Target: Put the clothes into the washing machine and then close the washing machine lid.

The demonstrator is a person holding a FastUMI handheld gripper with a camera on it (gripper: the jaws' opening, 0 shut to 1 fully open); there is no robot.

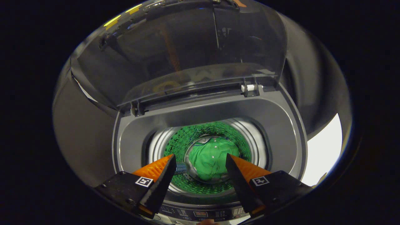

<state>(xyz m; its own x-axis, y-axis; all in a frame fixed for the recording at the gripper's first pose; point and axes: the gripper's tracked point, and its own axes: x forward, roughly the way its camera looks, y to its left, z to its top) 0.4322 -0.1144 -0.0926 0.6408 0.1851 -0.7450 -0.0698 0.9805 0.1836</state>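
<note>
A green garment (208, 159) lies crumpled at the bottom of the washing machine's drum (247, 132), whose shiny wall mirrors it in green. My gripper (200, 160) hovers above the opening, fingers spread wide apart and open, nothing between them; the garment is far below, seen in the gap. The machine's grey top (281, 125) surrounds the drum. The clear lid (175, 53) stands raised on its hinges (250, 88) beyond the opening.
The control panel (203, 214) with buttons runs along the machine's near edge, just under my fingers. A bright white surface (323, 150) shows to the right of the machine. Dark booth wall stands behind the lid.
</note>
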